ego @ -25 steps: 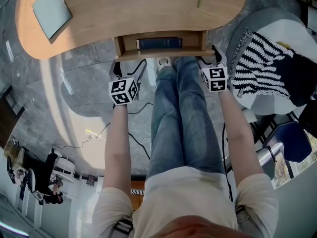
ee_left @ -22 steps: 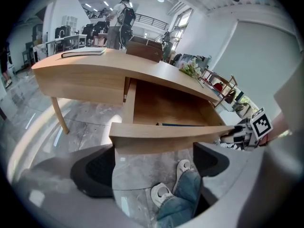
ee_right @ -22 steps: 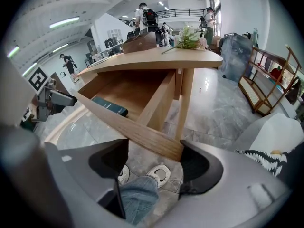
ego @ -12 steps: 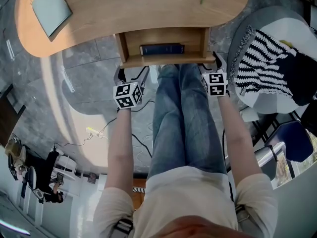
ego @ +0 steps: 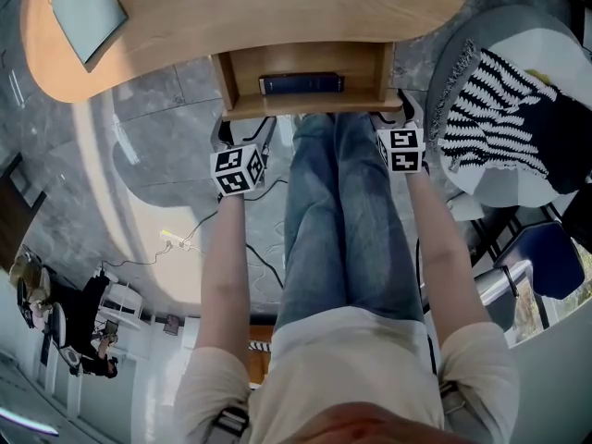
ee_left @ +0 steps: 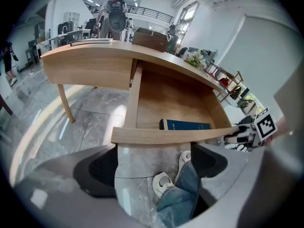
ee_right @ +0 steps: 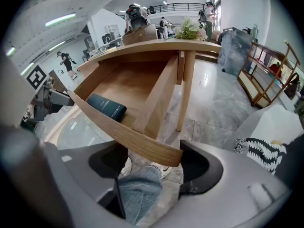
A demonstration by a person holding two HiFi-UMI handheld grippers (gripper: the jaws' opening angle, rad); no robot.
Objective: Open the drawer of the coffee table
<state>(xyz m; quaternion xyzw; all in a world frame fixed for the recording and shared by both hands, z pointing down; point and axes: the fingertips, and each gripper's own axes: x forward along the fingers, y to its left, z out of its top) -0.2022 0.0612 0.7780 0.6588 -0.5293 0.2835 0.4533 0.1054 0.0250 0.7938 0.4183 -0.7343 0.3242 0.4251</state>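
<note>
The wooden drawer (ego: 277,63) stands pulled out from under the coffee table top (ego: 231,17), with a dark blue book (ego: 301,83) lying inside. My left gripper (ego: 245,135) is at the left end of the drawer front (ee_left: 166,136), just below its edge. Its jaws are closing but still stand wide, and only floor and a shoe show between them. My right gripper (ego: 396,116) is at the right end. The drawer front's corner (ee_right: 161,153) reaches in between its tips, and the pads stand apart from it. Each gripper view shows the book (ee_left: 185,125) (ee_right: 107,107).
The person's legs (ego: 338,220) and white shoes (ee_left: 164,182) lie between the two grippers under the drawer. A chair with a striped blanket (ego: 499,118) stands at the right. A grey-green pad (ego: 88,7) lies on the table top. Cables (ego: 250,248) run over the marble floor.
The drawer has slid further out from under the table top, so more of its inside and the book shows. Both grippers have drawn back toward me along with its front.
</note>
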